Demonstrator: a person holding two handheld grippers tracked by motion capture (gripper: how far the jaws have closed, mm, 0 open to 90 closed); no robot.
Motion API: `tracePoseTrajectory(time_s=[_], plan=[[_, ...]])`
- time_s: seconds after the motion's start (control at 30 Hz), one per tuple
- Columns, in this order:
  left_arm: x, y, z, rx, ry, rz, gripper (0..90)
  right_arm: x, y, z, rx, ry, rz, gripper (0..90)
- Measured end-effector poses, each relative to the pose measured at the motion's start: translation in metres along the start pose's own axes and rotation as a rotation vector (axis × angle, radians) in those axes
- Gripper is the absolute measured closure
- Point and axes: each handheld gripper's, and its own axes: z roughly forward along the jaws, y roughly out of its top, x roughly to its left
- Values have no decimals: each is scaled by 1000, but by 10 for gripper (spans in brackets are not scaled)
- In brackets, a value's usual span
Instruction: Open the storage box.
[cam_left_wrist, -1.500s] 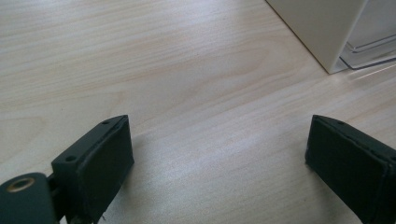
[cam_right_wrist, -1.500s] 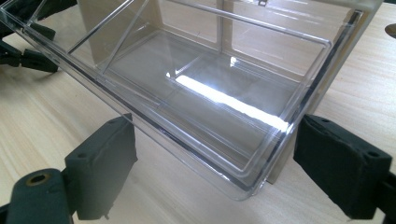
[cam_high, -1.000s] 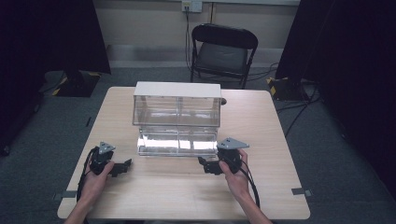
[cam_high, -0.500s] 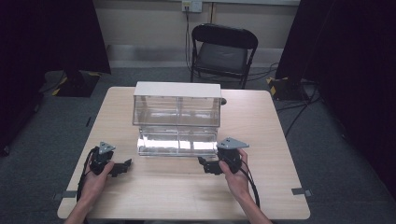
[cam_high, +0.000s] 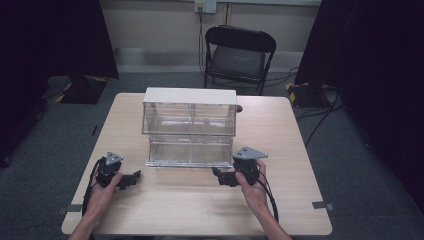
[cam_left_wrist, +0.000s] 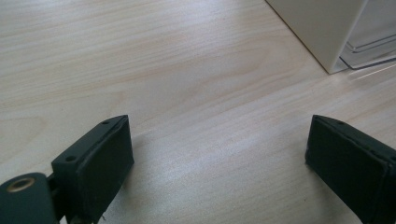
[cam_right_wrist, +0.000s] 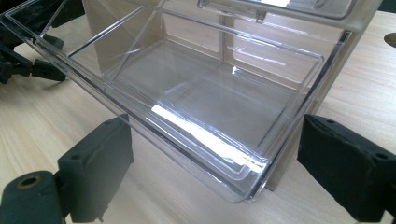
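Right gripper (cam_right_wrist: 215, 172), jaws apart, seemingly just short of pulled-out drawer (cam_right_wrist: 196, 102).

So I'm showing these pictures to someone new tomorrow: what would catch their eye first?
Probably the clear drawer unit at the middle of the wooden table, with its lower drawer pulled out toward the person and empty. Next, the two hand-held grippers at the near side: the left gripper open over bare wood, and the right gripper open just before the drawer's front right corner.
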Motion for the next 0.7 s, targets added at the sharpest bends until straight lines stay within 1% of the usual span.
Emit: tracePoseTrajectory(time_s=[0.23, 0.47, 0.57, 0.7], plan=[[0, 0, 0, 3, 0, 1, 71, 1, 2, -1, -19, 3, -12, 99], [0, 0, 0, 0, 0, 0, 70, 0, 3, -2, -25, 11, -7, 100], [0, 0, 0, 0, 0, 0, 70, 0, 3, -2, -27, 1, -2, 100], [0, 0, 0, 0, 0, 0, 71, 0, 4, -2, -26, 2, 0, 100]])
